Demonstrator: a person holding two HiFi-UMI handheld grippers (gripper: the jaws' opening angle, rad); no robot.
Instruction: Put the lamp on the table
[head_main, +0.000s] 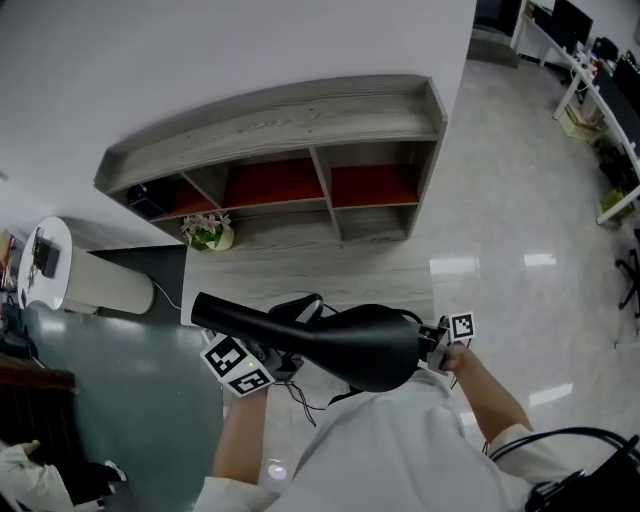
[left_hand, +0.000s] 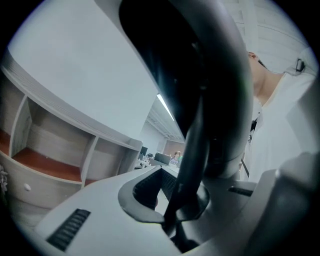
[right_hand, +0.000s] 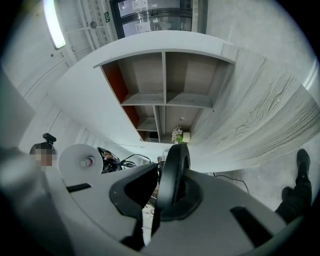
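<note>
Two claws grip the lamp (head_main: 360, 345): your left claw (left_hand: 182, 220) clamped on its neck, your right claw (right_hand: 167, 200) on its rim. Lower it level onto the surface (head_main: 360, 270) ahead.

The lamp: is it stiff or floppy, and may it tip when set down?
Probably stiff: the lamp runs from left gripper to right gripper without sagging. Perhaps apt to tip: its broad body dwarfs the thin pinched part. Its glossy surface may slip.
</note>
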